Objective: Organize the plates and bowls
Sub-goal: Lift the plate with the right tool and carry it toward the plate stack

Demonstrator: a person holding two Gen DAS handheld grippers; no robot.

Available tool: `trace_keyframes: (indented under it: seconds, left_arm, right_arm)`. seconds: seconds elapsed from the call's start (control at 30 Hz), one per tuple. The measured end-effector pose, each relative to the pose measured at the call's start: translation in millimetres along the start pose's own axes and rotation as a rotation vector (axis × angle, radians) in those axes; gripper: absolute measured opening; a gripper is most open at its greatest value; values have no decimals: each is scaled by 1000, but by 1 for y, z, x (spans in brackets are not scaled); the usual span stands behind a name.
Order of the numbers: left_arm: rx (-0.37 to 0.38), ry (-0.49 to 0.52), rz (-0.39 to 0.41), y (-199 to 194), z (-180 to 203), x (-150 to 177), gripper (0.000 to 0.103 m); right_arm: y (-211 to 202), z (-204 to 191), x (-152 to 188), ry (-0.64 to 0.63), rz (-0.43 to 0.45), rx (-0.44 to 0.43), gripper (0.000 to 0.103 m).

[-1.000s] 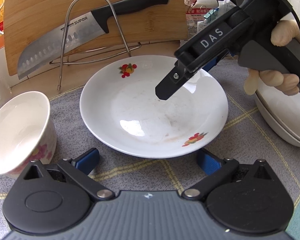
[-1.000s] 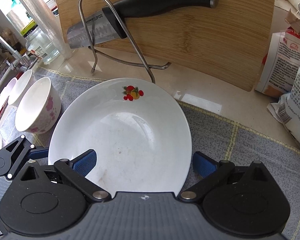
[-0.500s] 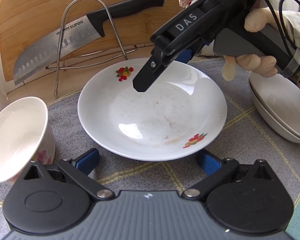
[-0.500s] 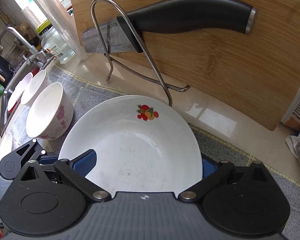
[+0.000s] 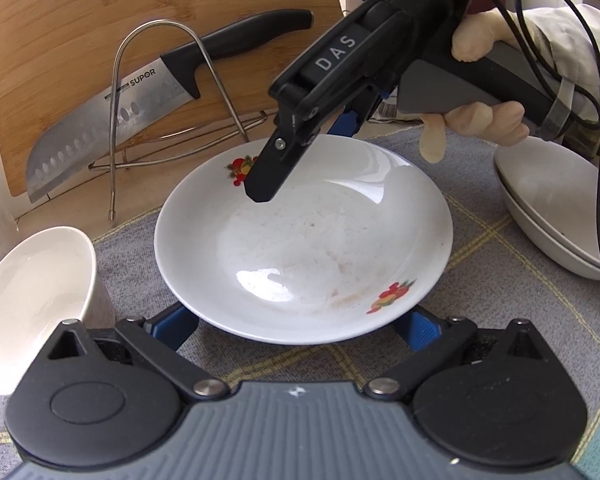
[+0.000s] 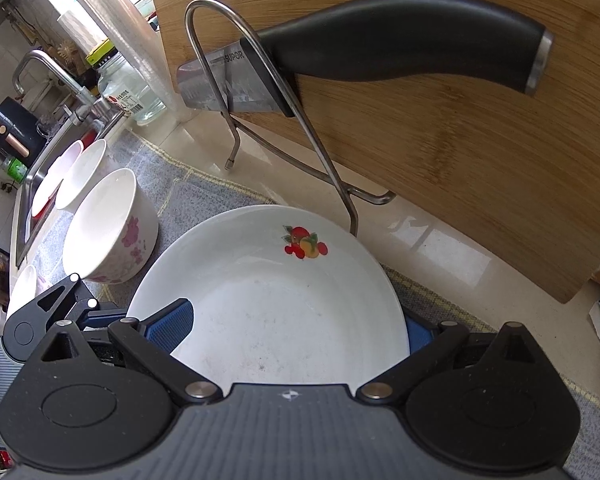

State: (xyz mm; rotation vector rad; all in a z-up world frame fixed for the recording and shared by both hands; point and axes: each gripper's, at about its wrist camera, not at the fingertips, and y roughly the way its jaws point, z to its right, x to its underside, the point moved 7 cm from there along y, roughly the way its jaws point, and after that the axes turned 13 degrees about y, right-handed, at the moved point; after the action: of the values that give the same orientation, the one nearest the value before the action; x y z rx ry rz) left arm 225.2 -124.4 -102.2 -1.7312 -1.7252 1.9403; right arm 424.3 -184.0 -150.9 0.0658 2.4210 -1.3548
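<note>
Kitchen worktop (image 6: 440, 248) with a grey mat (image 5: 500, 280) over it, chopping board (image 6: 460, 168) leaning at the back with a knife (image 6: 380, 52) parked in a wire rack (image 6: 236, 80), sink off to the side. So the fruit-print plate (image 5: 308, 248) sits flat in the middle of the mat, and both tongs are working on it from opposite ends.

Left tongs (image 5: 298, 326) are wide open, one blue pad either side of the near rim, not pinching anything. Right tongs (image 6: 296, 326) come in from the far side; one finger looks like it's inside the dish and the other under the rim, but I honestly can't tell if they've clamped yet.

My guess is the plate's headed for the plate stack (image 5: 548, 216) on the right, which is why the right side takes the grab.

Flower bowl (image 6: 112, 228) stands just beside the plate, more bowls (image 6: 80, 172) lined up toward the sink. Those probably get nested next.
</note>
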Motion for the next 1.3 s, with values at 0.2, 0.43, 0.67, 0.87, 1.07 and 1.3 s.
trace_keyframes:
  seconds: [0.2,0.43,0.67,0.87,1.07,1.3]
  left_arm:
    - [2,-5,3,-5,-2,3,102]
    - [6,-4,-2,-5,-3,4,102]
    - [17,3,-6,-7,-3,5,102]
    - [25,15,-5,-10,-4,4,102]
    - [29,24,-4,-17,-5,4,102]
    - [35,38,-5,-26,-3,5,102]
  right_arm:
    - [1,0,-1,6,-7,-8,103]
    - [-1,-1,2,10,-11,-2,103]
    - [-3,-3,9,21,-20,4,103]
    - [-7,-6,15,31,-18,9,103]
    - [-15,-13,21,38,-10,3,103]
    - [-25,-21,32,47,-1,1,103]
